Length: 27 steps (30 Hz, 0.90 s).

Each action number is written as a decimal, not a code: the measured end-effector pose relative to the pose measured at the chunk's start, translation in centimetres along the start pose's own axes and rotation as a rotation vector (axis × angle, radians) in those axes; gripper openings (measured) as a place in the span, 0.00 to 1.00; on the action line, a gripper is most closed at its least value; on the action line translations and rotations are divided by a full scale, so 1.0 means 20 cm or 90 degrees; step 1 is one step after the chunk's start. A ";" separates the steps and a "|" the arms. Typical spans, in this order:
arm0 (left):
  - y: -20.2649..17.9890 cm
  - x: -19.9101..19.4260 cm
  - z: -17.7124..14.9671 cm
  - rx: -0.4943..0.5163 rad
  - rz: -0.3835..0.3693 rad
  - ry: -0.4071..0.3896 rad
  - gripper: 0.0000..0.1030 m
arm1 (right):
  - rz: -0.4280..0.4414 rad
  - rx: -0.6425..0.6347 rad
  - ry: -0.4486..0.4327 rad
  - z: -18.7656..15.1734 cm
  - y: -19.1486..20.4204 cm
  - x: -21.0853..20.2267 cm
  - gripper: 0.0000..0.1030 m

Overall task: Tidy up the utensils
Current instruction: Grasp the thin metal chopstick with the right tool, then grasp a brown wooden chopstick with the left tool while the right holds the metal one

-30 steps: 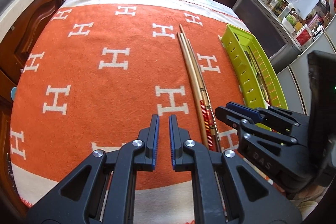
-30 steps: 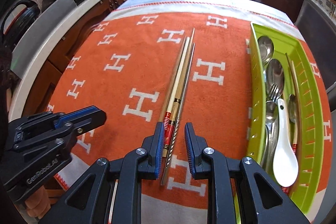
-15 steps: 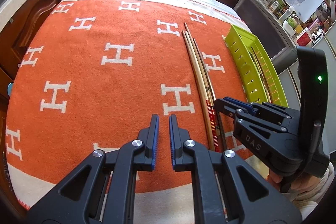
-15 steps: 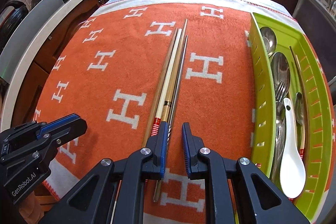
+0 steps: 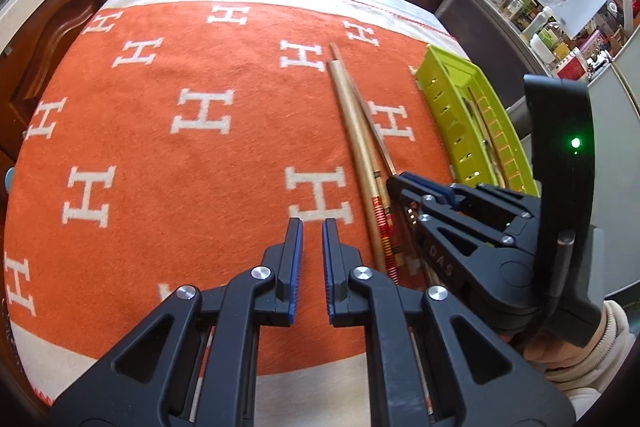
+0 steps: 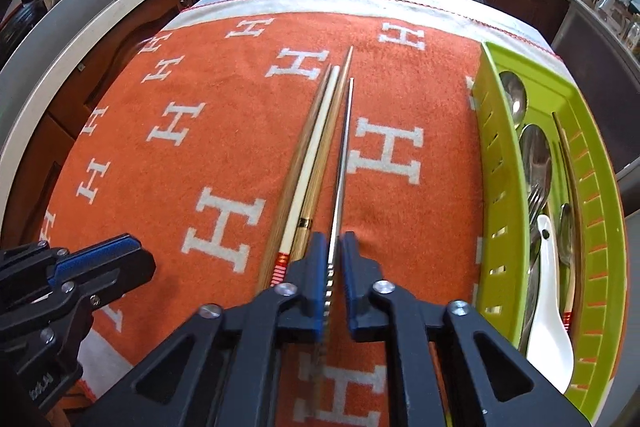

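Right tongs (image 6: pixel 333 259) pinching metal chopstick (image 6: pixel 343 155) at its near end | lies lengthwise ahead | tray (image 6: pixel 600 187) to right | left tongs (image 5: pixel 312 259) nearly pressed together, empty.

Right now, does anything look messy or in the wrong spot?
Yes. Four chopsticks lie loose on the orange towel instead of in the green tray beside them, where the spoons already sit. The right gripper is shut on the metal chopstick.

both wrist views close, angled down, sharing orange cloth (image 5: pixel 168 155)
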<state>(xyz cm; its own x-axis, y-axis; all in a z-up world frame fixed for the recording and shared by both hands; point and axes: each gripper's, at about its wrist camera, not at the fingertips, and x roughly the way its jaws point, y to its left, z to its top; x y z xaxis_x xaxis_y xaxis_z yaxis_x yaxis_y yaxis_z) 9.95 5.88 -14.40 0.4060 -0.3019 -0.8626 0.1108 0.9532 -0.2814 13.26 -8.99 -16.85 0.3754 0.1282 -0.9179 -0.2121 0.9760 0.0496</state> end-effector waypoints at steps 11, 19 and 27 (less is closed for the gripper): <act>-0.14 0.14 0.12 0.033 0.000 -0.012 0.35 | 0.075 0.115 -0.029 -0.04 -0.20 -0.14 0.05; -0.21 0.25 0.14 0.056 0.056 0.000 0.26 | 0.103 0.143 -0.056 -0.05 -0.28 -0.25 0.05; -0.25 0.33 0.14 0.074 0.110 0.008 0.26 | 0.115 0.150 -0.057 -0.07 -0.31 -0.26 0.05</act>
<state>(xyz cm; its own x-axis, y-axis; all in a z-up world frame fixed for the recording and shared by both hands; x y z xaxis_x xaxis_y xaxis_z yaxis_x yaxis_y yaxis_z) 14.57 -0.76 -17.55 0.4165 -0.1325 -0.8994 0.1451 0.9863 -0.0781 11.33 -15.91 -12.85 0.4302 0.3082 -0.8485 -0.0714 0.9486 0.3084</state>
